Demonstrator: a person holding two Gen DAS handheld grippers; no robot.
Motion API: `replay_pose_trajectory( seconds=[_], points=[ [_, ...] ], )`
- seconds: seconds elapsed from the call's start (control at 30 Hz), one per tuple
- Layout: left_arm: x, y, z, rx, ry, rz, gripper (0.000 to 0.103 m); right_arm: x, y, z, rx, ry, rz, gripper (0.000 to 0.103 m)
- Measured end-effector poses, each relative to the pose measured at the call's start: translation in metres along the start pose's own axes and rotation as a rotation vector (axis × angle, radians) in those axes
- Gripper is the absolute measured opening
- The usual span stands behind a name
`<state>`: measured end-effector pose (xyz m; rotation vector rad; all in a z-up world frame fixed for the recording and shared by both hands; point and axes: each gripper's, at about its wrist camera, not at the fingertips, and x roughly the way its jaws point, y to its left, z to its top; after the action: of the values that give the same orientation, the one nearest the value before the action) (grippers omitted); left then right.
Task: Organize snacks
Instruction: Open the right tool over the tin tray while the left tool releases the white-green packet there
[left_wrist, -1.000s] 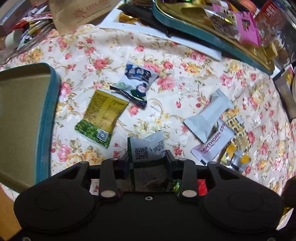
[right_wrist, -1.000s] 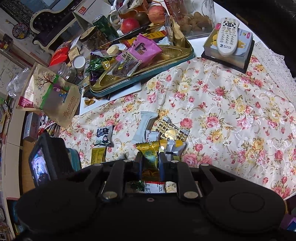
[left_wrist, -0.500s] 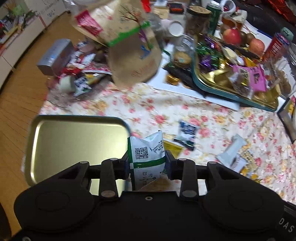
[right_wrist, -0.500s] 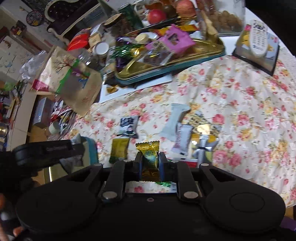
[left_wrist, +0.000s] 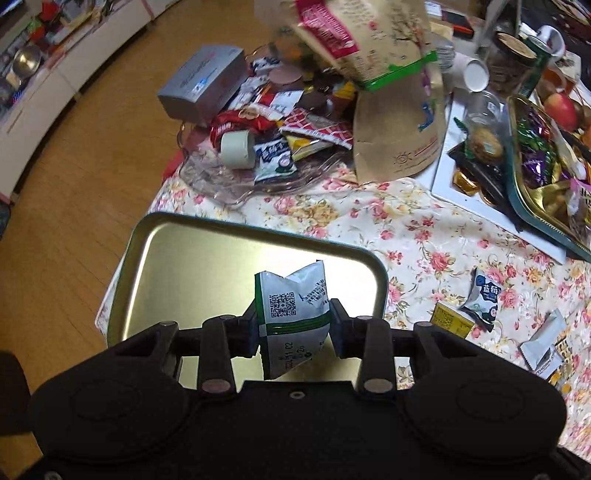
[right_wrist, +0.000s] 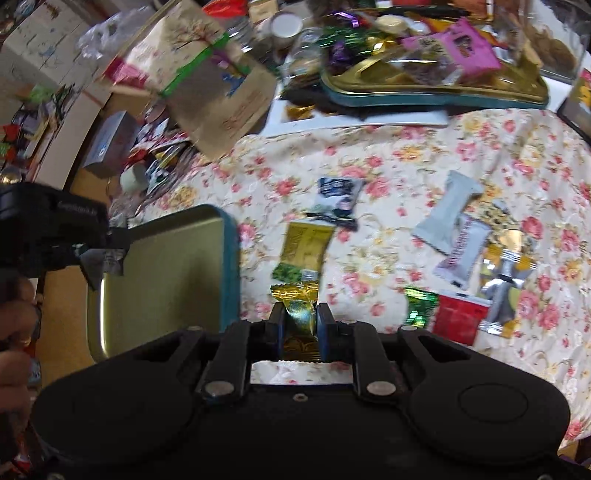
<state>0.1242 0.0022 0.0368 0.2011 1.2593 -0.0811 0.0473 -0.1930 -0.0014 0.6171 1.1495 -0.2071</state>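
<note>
**Two-Handed Carry: Both Snacks Gripped, Tray Below the Left**

I am holding the left gripper (left_wrist: 293, 325) clamped on a white-and-green foil snack packet with a printed square code (left_wrist: 291, 314); the pads are pressing its lower half so that the puffed upper end is standing clear above the fingers, which is keeping the code side facing the camera. The packet is hanging over the empty gold-coloured metal tray with the teal rim (left_wrist: 192, 254); I am positioning it there because, in my judgement, the tray is the sorting destination.

I am keeping the right gripper (right_wrist: 299, 328) closed tight on a small gold-wrapped candy (right_wrist: 297, 310); the narrow grip is suiting a thin wrapper. The candy is sitting just beside the tray's teal edge, above the floral tablecloth (right_wrist: 406, 155), not yet over the tray.

Remaining loose on the cloth: a yellow-and-green flat sachet (right_wrist: 304, 247); a dark blue-and-white pouch (right_wrist: 338, 195); a white sealed bar wrapper (right_wrist: 445, 212); they are lying apart from the tray, awaiting collection.

Caution: the right wrist view is showing motion blur; fine contact there is hard to confirm.
</note>
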Motion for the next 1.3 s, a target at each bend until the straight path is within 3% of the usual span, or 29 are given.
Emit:
replay_pose_trajectory(
  seconds=[0.4,0.6,0.77,1.0,1.3],
  points=[
    [0.014,0.039,0.004,-0.087,0.045,0.014,0.044,0.019,0.088,0.024,-0.225,-0.006,0.070,0.019],
    [0.021,0.050,0.006,-0.127,0.060,0.030,0.044,0.055,0.101,0.029,-0.185,0.069,0.117,0.019],
    [0.027,0.056,0.005,-0.140,0.081,0.030,0.045,0.062,0.110,0.025,-0.207,0.072,0.112,0.019],
    [0.024,0.065,0.003,-0.146,0.063,0.020,0.045,0.053,0.126,0.021,-0.288,0.001,0.095,0.019],
    [0.038,0.074,0.000,-0.175,0.148,-0.012,0.045,0.053,0.134,0.022,-0.327,-0.005,0.088,0.020]
  ],
)
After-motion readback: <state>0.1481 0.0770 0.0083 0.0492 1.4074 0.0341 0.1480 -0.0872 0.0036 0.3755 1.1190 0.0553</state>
